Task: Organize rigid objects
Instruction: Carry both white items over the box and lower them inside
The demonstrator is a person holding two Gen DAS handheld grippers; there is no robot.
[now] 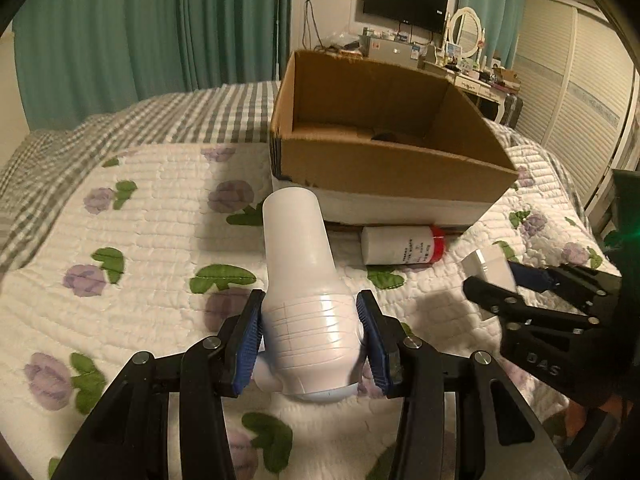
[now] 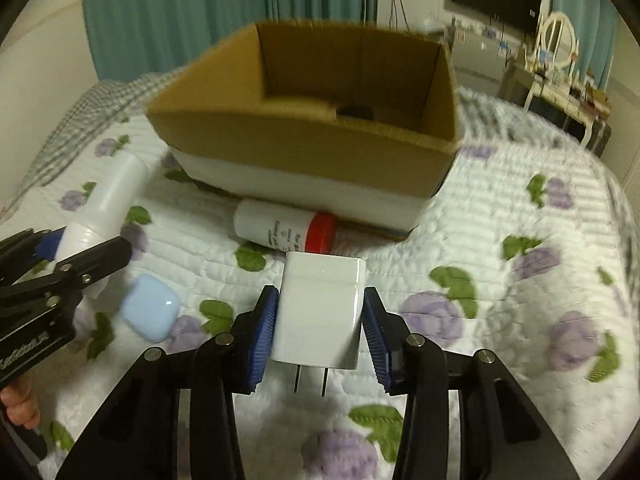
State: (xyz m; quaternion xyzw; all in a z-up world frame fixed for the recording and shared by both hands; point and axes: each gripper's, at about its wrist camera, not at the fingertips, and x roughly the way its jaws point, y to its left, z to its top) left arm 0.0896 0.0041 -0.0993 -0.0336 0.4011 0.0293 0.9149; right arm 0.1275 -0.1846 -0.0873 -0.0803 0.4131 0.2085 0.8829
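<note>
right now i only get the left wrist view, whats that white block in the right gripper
Observer: A wall charger, clamped between the right gripper's pads, prongs pointing back toward the camera.
Operator: anything loose on the bed i cant see
Observer: Yes, a light blue earbud case lies on the quilt beside the left gripper, under the white bottle it holds.
Operator: is the small red capped bottle touching the box
Observer: From the right wrist view, the small bottle lies on its side right against the cardboard box's near wall; real contact I cannot tell.
</note>
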